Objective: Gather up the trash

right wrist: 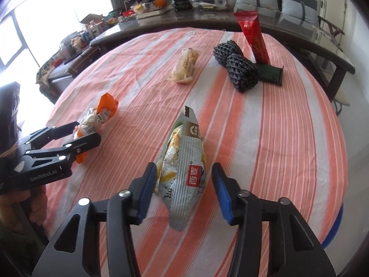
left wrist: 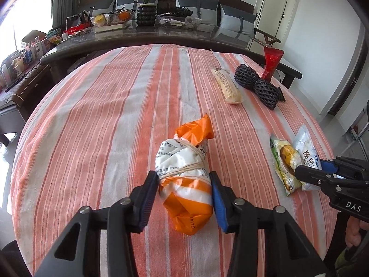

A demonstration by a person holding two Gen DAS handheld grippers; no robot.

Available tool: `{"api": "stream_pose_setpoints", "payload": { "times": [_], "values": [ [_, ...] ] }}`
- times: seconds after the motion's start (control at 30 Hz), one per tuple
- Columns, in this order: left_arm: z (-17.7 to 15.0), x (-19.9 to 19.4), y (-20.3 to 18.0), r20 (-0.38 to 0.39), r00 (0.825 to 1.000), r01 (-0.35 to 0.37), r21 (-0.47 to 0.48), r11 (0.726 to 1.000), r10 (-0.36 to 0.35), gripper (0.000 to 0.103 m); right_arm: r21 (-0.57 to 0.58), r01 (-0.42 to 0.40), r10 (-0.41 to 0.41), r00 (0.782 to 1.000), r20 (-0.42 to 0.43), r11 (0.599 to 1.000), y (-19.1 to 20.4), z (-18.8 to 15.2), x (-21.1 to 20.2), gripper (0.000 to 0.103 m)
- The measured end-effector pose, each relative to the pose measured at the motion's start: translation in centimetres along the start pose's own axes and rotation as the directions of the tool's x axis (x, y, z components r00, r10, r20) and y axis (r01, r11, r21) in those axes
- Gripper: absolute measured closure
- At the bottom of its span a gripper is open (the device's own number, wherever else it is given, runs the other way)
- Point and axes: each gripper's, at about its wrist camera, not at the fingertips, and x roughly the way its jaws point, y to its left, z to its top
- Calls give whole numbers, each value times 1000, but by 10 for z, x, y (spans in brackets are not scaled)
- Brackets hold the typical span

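Observation:
An orange and white bag bundle (left wrist: 185, 180), tied with rubber bands, lies on the striped tablecloth (left wrist: 103, 115). My left gripper (left wrist: 184, 179) has its jaws on both sides of the bundle, touching it. In the right wrist view the same bundle (right wrist: 96, 124) sits between the left gripper's fingers (right wrist: 87, 138). My right gripper (right wrist: 182, 173) is open around a silver and yellow snack wrapper pair (right wrist: 184, 166), with gaps on both sides. The wrappers (left wrist: 293, 159) and right gripper (left wrist: 309, 168) show at the right in the left wrist view.
A pale wrapped snack (right wrist: 184, 67), a black mesh bundle (right wrist: 237, 67), a red packet (right wrist: 253, 39) and a dark green packet (right wrist: 272, 73) lie at the far side. A dark cluttered table (left wrist: 138, 32) stands behind. The cloth's right edge (right wrist: 341, 161) drops off.

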Motion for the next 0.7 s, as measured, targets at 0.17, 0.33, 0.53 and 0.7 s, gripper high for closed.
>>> {"api": "stream_pose_setpoints", "payload": {
  "times": [0.17,0.33,0.53,0.7],
  "values": [
    [-1,-13,-4,40,999,3,12,1000,-4,58,-11,3,-3,1000,22,1000,3,1,-12,83],
    [0,-25,-19,68,998,6,33,999,-9,58,-1,5,-5,999,49,1000,0,-2,-26,84],
    [-1,-27,-39,66,998,6,53,999,-10,58,1,6,-6,997,76,1000,-6,-3,-42,84],
    [-2,-30,-55,67,998,14,77,997,-19,58,8,8,-9,997,79,1000,-11,-9,-47,84]
  ]
}}
